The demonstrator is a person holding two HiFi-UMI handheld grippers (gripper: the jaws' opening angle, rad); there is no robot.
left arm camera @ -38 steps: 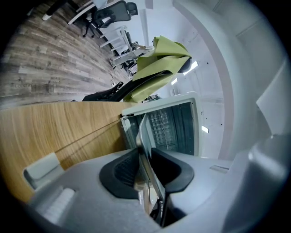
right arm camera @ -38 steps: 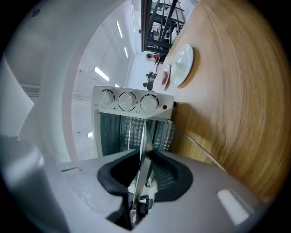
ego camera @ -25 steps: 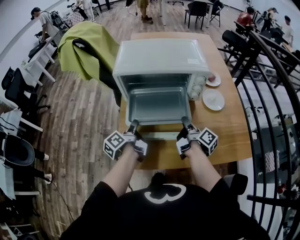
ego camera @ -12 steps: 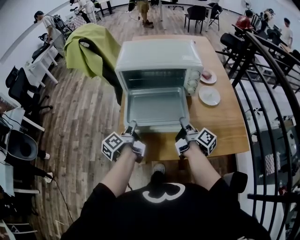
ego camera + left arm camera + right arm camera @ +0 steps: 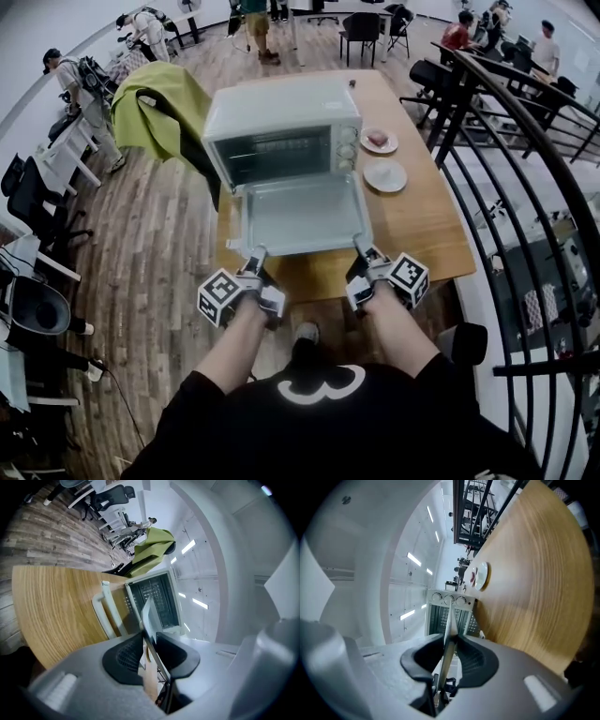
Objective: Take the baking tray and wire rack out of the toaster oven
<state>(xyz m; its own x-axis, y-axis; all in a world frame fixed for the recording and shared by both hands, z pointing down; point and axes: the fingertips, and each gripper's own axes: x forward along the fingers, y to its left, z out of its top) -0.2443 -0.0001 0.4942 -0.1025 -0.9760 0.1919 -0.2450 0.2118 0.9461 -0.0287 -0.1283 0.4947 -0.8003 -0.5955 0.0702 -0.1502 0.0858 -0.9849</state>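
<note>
The near rim of the baking tray (image 5: 300,216) is clamped at its left corner by the left gripper (image 5: 255,255) and at its right corner by the right gripper (image 5: 361,248), each pair of jaws pressed onto the thin metal edge. The tray is held over the wooden table (image 5: 422,234), its far end at the open mouth of the toaster oven (image 5: 281,117). Two plates (image 5: 385,175) are seen right of the oven, a green cloth (image 5: 155,112) left of it.

An open-plan office is indicated: white desks (image 5: 58,157) and black office chairs (image 5: 26,195) are ranged along a wall, and people (image 5: 457,34) are seen across the plank floor (image 5: 159,239).
</note>
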